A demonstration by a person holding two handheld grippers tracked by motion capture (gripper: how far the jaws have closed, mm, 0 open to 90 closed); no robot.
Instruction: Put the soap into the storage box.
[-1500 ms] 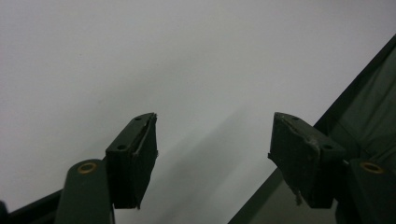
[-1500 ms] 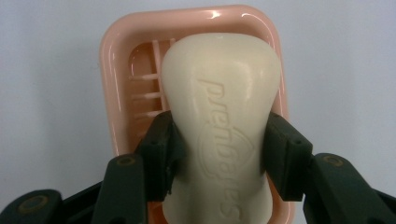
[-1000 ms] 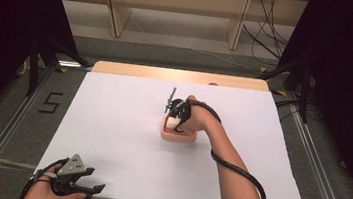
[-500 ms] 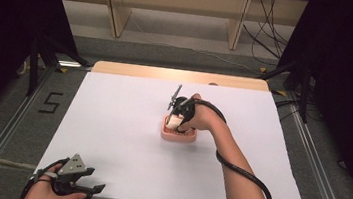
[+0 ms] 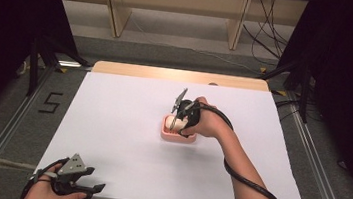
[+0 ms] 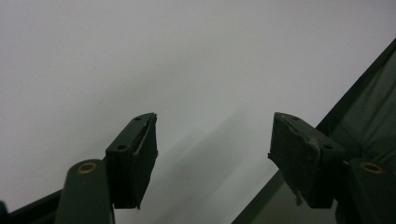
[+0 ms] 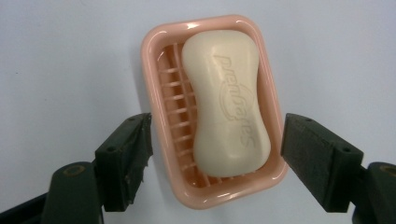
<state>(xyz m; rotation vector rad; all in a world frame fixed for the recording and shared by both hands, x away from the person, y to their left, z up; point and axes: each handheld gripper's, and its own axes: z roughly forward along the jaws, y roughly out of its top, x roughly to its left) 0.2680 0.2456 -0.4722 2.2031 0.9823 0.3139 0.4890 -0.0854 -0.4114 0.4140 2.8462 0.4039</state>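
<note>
The right gripper (image 7: 215, 154) has lifted off the soap dish (image 7: 154, 93), jaws just spread; cream soap bar (image 7: 229, 102) lies inside.

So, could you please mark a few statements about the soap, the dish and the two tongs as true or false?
1. The soap bar lies in the pink soap dish. True.
2. The right tongs are clamped on the soap. False: their jaws have just been opening and stand clear on either side of the dish.
3. The left tongs hold a sponge. False: they are open with nothing between them.
4. The dish sits on the white table. True.
5. The soap is bright blue. False: it is cream-white.
</note>
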